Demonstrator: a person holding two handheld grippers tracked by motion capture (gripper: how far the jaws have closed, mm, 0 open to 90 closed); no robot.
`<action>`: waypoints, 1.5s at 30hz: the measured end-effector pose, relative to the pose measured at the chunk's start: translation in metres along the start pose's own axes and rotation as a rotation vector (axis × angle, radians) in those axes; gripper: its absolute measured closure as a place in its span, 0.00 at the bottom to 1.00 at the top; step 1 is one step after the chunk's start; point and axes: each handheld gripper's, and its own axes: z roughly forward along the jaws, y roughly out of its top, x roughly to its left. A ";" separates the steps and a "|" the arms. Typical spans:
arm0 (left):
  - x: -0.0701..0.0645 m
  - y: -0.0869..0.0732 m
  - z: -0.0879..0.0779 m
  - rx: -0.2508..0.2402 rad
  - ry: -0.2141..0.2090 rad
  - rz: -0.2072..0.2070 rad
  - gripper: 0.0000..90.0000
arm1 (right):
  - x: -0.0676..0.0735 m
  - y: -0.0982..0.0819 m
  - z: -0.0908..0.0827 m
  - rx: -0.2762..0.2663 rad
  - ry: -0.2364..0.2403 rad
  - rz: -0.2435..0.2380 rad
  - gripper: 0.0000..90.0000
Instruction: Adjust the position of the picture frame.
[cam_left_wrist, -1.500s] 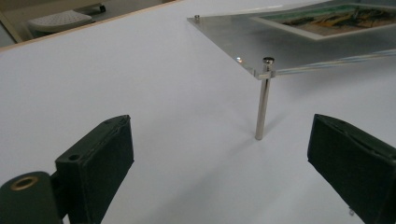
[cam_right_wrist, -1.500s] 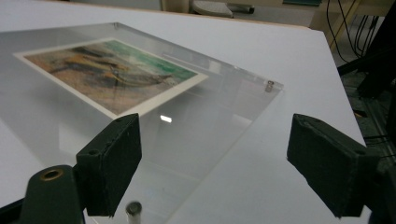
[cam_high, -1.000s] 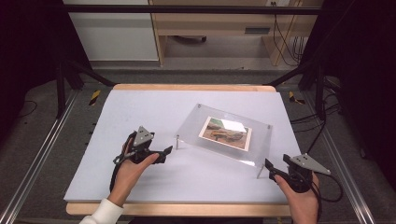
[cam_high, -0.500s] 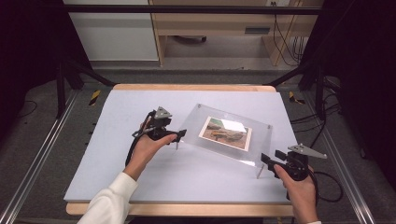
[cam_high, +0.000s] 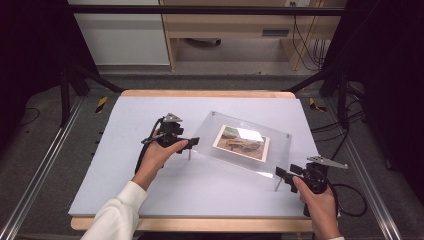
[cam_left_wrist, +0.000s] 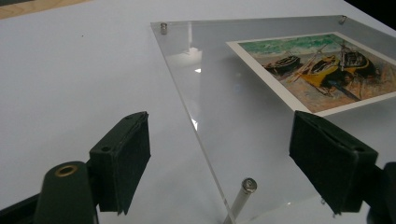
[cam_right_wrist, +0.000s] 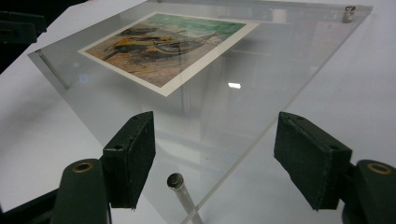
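Since 1 second ago the left gripper (cam_high: 192, 143) has slid across the table (cam_high: 125, 150) to the near-left corner of the clear picture frame (cam_high: 240, 142); its jaws have been closing a little. From above, the right gripper (cam_high: 281, 173) waits at the near-right corner, its jaws just opening. Left gripper view: jaws spread, 1 metal leg (cam_left_wrist: 245, 193) between them, nothing pinched. Right gripper view: jaws spread around the other leg (cam_right_wrist: 180, 189), not touching; the frame slopes up beyond.

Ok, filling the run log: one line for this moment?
left gripper: open at frame corner | right gripper: open at opposite corner | acrylic frame: on table, unheld
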 end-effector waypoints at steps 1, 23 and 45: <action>0.001 0.000 0.000 0.001 0.000 -0.003 0.23 | 0.000 0.000 0.000 0.002 0.001 0.003 0.32; -0.001 -0.004 0.003 0.024 -0.011 -0.009 0.27 | 0.002 -0.001 -0.001 0.000 0.004 -0.009 0.32; -0.015 -0.023 -0.005 -0.021 -0.026 0.082 0.20 | 0.023 -0.018 -0.015 -0.014 0.002 -0.110 0.23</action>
